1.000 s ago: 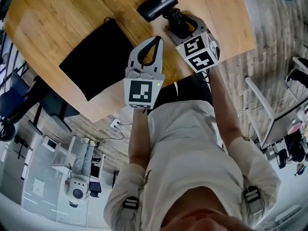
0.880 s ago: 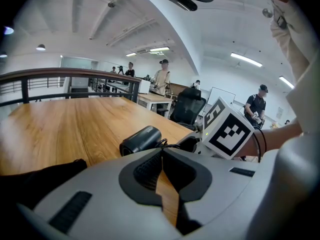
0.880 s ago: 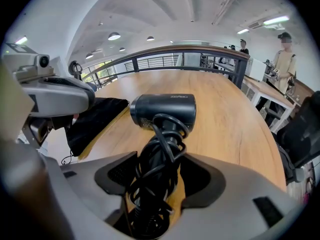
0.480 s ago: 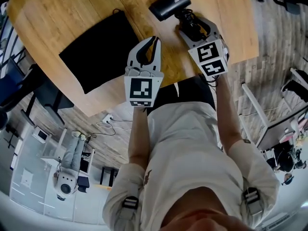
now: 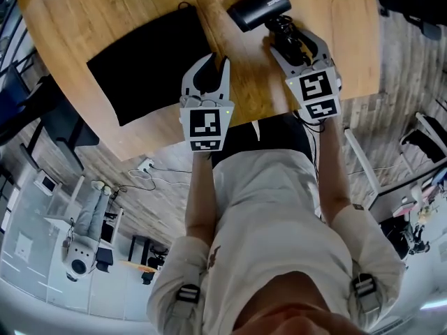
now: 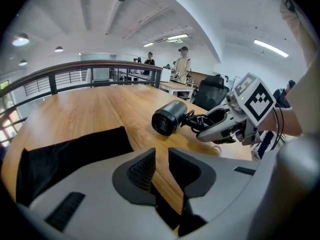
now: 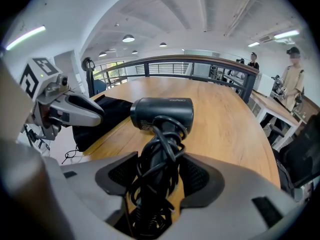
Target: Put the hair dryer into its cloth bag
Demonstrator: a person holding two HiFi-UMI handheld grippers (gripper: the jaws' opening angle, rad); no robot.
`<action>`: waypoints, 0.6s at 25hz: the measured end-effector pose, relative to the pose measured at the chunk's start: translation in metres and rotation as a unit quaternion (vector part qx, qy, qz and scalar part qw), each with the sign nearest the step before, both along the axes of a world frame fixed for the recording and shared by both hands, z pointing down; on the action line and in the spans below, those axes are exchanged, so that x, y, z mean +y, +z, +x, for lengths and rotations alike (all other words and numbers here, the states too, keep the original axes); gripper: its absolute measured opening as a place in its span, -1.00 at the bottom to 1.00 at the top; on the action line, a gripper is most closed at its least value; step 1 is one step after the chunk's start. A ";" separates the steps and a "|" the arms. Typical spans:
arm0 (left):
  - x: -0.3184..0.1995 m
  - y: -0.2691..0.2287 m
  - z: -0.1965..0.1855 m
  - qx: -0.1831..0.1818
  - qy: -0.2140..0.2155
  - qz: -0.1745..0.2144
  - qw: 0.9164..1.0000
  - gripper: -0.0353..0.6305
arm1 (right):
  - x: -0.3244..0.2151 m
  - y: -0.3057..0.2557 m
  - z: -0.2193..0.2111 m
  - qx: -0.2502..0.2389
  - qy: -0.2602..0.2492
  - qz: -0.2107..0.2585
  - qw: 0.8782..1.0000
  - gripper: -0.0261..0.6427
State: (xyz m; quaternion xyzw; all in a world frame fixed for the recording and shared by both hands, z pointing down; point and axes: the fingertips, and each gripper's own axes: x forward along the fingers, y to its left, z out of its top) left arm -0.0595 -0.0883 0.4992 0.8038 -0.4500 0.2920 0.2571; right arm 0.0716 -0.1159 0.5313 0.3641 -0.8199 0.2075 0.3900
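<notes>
The black hair dryer lies on the wooden table, its cord wound round the handle. My right gripper is shut on that wrapped handle; in the right gripper view both pads touch the cord, and the barrel points away. The flat black cloth bag lies to the left. My left gripper hovers over bare wood just off the bag's right edge, jaws nearly together with nothing between them. The dryer shows beyond it.
The table's near edge runs just under both grippers, close to the person's body. A railing borders the table's far side. Behind the table stands a black office chair, and people stand far off by other desks.
My left gripper has moved forward and down, closer to the bag's right edge. The right gripper has stayed round the dryer's handle.
</notes>
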 end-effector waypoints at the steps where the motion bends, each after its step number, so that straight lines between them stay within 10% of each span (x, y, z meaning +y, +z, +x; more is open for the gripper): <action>1: 0.000 0.003 -0.005 -0.010 -0.007 0.000 1.000 -0.62 | 0.000 0.000 -0.001 0.000 -0.004 0.001 1.000 -0.12; 15: 0.007 0.041 -0.023 -0.115 -0.061 -0.023 0.991 -0.58 | -0.004 -0.001 -0.006 0.006 -0.053 -0.003 0.999 -0.12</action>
